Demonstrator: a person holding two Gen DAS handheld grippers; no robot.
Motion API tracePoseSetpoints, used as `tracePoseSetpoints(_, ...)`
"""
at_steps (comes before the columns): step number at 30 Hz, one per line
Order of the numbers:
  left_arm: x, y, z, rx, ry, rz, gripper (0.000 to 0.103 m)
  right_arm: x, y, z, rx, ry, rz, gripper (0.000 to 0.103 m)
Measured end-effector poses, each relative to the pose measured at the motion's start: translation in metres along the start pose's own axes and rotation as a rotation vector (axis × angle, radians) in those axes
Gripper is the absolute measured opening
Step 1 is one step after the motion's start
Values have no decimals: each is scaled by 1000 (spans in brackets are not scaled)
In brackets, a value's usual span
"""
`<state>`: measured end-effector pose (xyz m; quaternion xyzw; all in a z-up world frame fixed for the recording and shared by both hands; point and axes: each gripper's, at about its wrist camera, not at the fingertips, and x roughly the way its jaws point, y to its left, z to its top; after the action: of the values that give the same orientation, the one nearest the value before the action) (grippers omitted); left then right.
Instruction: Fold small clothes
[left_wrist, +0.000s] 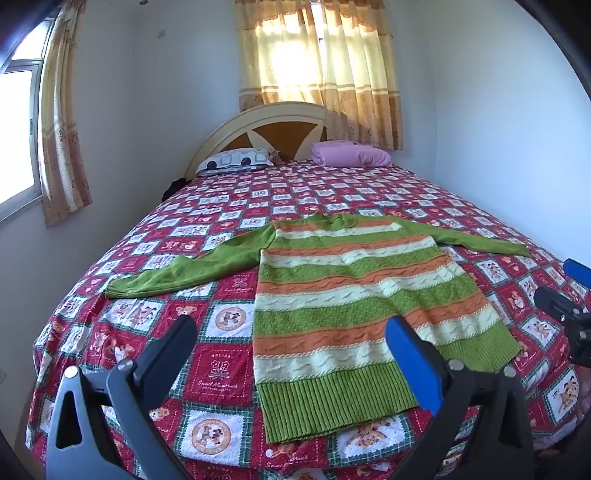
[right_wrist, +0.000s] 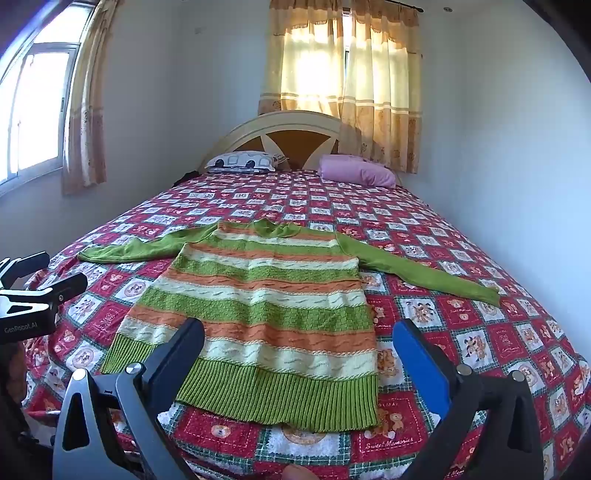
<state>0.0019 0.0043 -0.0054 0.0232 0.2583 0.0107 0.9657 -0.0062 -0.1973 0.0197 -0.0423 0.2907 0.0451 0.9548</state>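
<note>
With the sweater (left_wrist: 354, 302) flat and unfolded on the bed (left_wrist: 221, 369), both grippers' fingers (left_wrist: 413, 354) (right_wrist: 417, 358) hover spread, empty — every fold remains.

The bedspread (right_wrist: 480, 229) squares beside the sweater (right_wrist: 266, 295) hem read "Holiday" and "Sweet Memories"; the left gripper (right_wrist: 44, 280) reads "GenRobot.AI".

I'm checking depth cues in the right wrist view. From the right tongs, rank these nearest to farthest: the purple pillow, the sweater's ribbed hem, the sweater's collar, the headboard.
1. Ribbed hem, just ahead of the open right tongs, near bed edge.
2. Collar, mid-bed.
3. Purple pillow, far end, right side.
4. Headboard, behind the pillow, against the wall.
</note>
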Motion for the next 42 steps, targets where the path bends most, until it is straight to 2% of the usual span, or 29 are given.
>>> tracePoseSetpoints(42, 2, 12, -3, -43, -3, 25, 103, 0, 12, -1, -22, 8, 3, 102)
